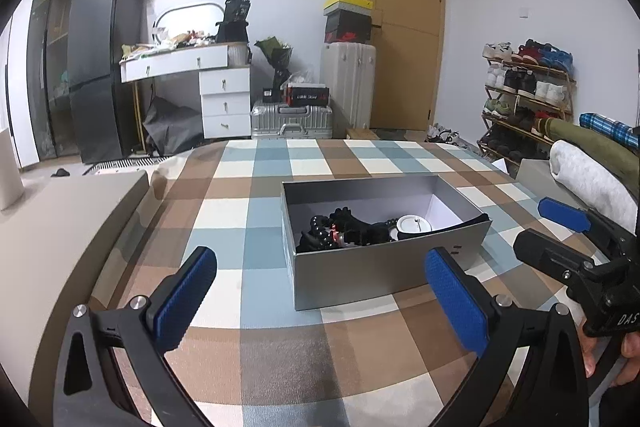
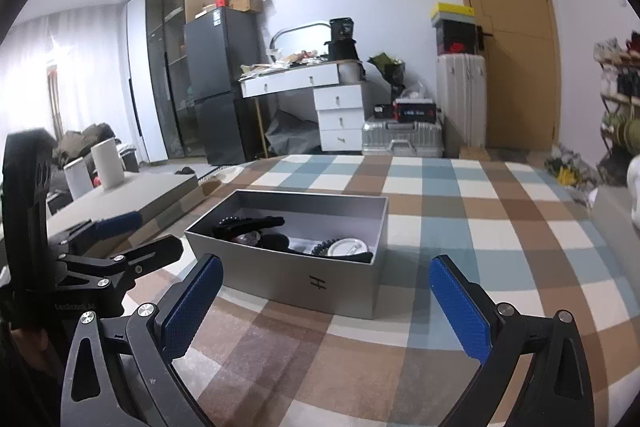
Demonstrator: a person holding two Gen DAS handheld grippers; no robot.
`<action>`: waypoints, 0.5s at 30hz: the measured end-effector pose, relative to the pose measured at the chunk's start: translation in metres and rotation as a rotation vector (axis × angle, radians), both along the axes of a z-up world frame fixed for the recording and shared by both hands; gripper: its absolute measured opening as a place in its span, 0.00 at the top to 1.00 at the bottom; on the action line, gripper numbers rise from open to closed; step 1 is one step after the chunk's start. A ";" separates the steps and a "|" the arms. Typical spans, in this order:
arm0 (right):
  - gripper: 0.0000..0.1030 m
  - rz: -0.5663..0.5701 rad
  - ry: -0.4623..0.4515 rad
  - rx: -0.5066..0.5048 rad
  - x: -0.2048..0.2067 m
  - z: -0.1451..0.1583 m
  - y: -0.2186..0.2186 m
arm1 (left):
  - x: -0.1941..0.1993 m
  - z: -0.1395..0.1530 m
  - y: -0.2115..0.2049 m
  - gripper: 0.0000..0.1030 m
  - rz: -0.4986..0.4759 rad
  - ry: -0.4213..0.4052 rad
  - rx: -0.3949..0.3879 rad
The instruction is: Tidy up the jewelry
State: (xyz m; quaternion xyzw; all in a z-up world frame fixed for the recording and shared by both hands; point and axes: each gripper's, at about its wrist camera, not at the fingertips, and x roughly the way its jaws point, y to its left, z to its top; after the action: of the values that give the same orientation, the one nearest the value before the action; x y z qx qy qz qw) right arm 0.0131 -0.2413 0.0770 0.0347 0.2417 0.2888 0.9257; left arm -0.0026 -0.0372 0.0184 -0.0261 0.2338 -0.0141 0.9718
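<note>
Left wrist view: grey open box (image 1: 384, 267) is sitting on the checked tabletop (image 1: 240, 211), directly ahead of the left gripper (image 1: 320, 301), whose blue pads are standing wide apart and gripping nothing. Jewelry is lying inside the box: a tangle of black bead strands (image 1: 340, 231) toward the box's left end, a round white-faced piece (image 1: 414, 225), possibly a watch, toward its right end. The box's long axis is running left to right across both views, slightly skewed.

The right gripper (image 2: 326, 305) is likewise spread wide and empty, hanging just short of the box's near wall. Both grippers are hovering near the box on its near side, apart from it; neither is clearly nearer, though the beads are lying on the left gripper's side and the white piece on the right's.

Writing: a small dark "H"-like mark (image 2: 318, 282) on the box's near wall; "DAS" partly readable on the right gripper's body in the left view. Other labels are too blurred.
</note>
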 end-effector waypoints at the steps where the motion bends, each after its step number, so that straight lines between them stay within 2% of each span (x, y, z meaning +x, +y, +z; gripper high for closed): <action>1: 0.00 0.001 -0.010 -0.006 -0.002 0.001 0.001 | 0.000 0.000 -0.001 0.01 -0.001 -0.005 0.005; 15: 0.00 -0.005 -0.045 -0.014 -0.007 0.003 0.003 | 0.002 -0.001 0.003 0.01 0.013 -0.005 -0.003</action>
State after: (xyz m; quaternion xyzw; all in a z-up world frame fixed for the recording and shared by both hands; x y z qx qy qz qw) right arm 0.0063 -0.2384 0.0796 0.0224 0.2226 0.2854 0.9319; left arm -0.0009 -0.0337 0.0176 -0.0290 0.2310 -0.0082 0.9725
